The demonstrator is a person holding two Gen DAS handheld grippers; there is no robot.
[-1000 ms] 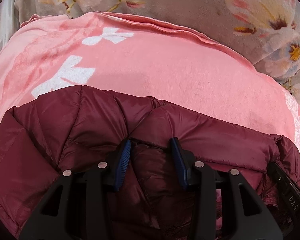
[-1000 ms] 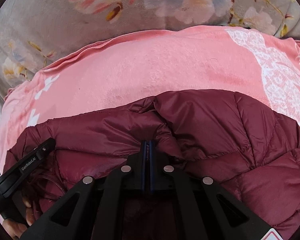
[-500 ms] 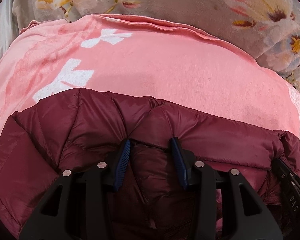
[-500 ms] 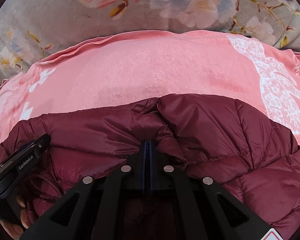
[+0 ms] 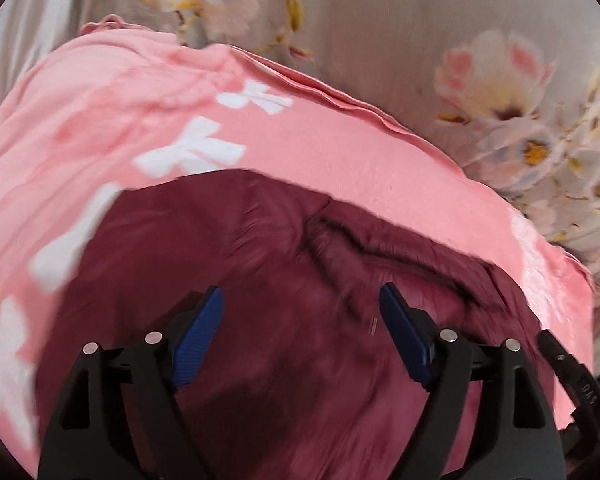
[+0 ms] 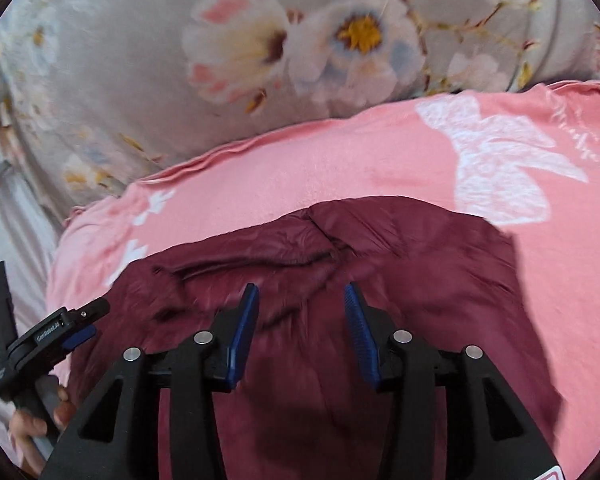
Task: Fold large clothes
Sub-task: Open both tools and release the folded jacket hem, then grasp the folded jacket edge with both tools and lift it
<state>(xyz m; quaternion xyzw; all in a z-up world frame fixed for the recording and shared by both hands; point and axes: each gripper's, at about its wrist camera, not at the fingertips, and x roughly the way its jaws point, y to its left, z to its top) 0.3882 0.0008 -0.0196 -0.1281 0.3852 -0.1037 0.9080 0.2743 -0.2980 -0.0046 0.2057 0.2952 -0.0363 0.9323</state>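
Both tongs [image 5: 300, 300] [image 6: 298, 300] just opened, off jacket [image 5: 260, 240].

1. The puffer jacket [image 5: 284, 320] was a deep maroon, plain, no print.
2. The blanket [image 6: 300, 176] under it was salmon pink with white bows, one large lacy white bow [image 6: 500, 168] towards the right.
3. The bedcover [image 6: 140, 60] was grey-beige, printed with white-and-pink flowers with yellow centres.
4. The gripper fingers [image 5: 196, 340] were black with blue ribbed pads.
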